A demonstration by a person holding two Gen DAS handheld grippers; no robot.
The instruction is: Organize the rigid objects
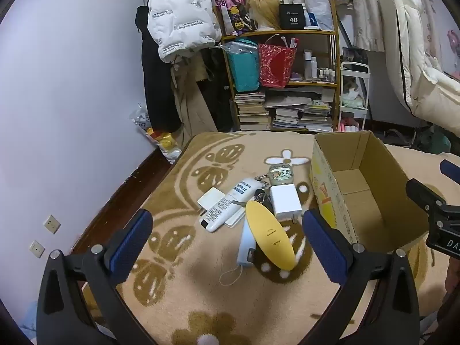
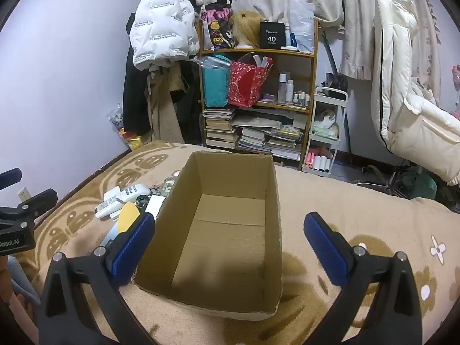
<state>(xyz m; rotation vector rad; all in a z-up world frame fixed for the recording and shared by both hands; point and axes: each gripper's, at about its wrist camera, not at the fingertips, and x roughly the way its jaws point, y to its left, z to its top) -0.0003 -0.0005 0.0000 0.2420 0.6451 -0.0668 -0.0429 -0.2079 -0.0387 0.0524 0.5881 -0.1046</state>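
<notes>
A pile of small items lies on the patterned blanket: a yellow oval case, a white tube, a white charger block, a pale blue device, a flat white card and a keychain charm. My left gripper hovers open just in front of the pile, holding nothing. An open cardboard box stands to the right of the pile; no objects show inside it. My right gripper is open above the box's near end, its fingers straddling the box.
A wooden shelf with bags, bottles and stacked books stands beyond the bed. Coats hang at its left, and a white cart and white chair stand at its right. A wall borders the bed's left side.
</notes>
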